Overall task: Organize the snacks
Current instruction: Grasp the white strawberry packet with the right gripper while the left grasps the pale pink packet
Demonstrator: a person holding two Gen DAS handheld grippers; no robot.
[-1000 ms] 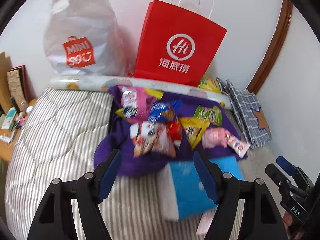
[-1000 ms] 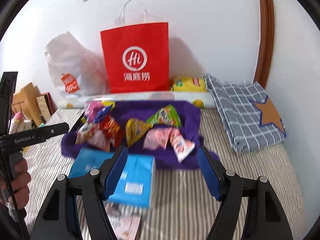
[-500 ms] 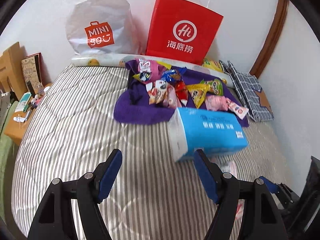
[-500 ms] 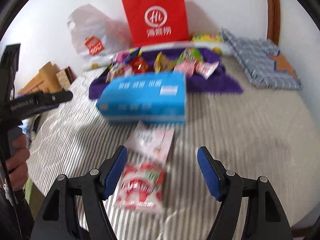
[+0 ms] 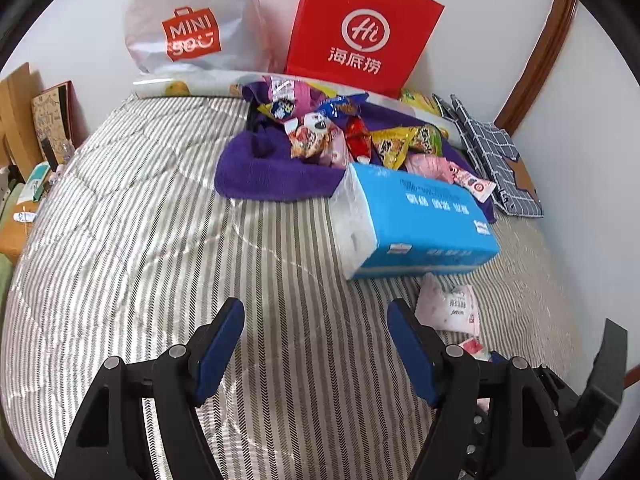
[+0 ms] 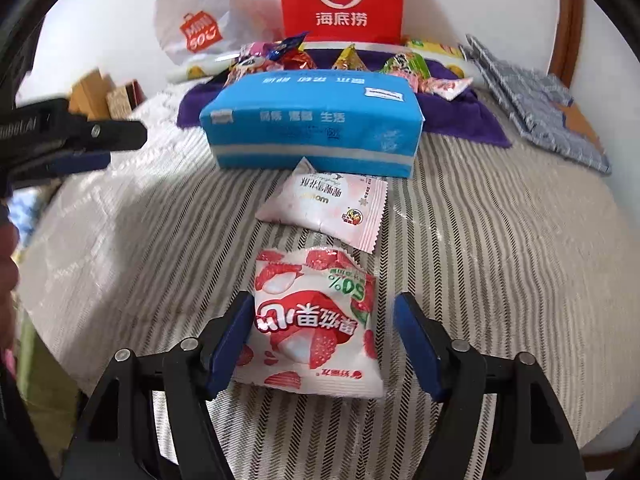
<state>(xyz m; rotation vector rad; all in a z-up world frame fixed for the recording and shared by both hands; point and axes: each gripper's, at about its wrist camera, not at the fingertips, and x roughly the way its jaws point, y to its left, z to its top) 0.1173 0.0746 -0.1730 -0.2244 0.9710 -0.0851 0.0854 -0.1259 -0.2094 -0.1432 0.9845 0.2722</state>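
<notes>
A white and red lychee snack packet [image 6: 312, 280] lies on the striped bedding [image 6: 500, 280] between the jaws of my right gripper [image 6: 323, 312]. Those jaws are closing; the left pad is at the packet's edge and the right pad stands apart from it. A pink-white packet [image 6: 328, 208] lies just beyond, in front of a blue tissue pack [image 6: 312, 120]. My left gripper [image 5: 316, 320] is open over bare bedding with nothing between its fingers. Several snack packets [image 5: 320, 136] are heaped on a purple towel [image 5: 260, 168] behind the tissue pack [image 5: 420, 216].
A red paper bag [image 5: 360, 28] and a white plastic bag [image 5: 192, 28] stand against the wall. A folded checked cloth [image 5: 492, 148] lies at the right. Boxes and small items [image 5: 36, 128] sit off the bed's left edge.
Both grippers have come down and back toward the near part of the bed. The right one now straddles the lychee packet and its jaws have narrowed. The left jaws keep the same width.
</notes>
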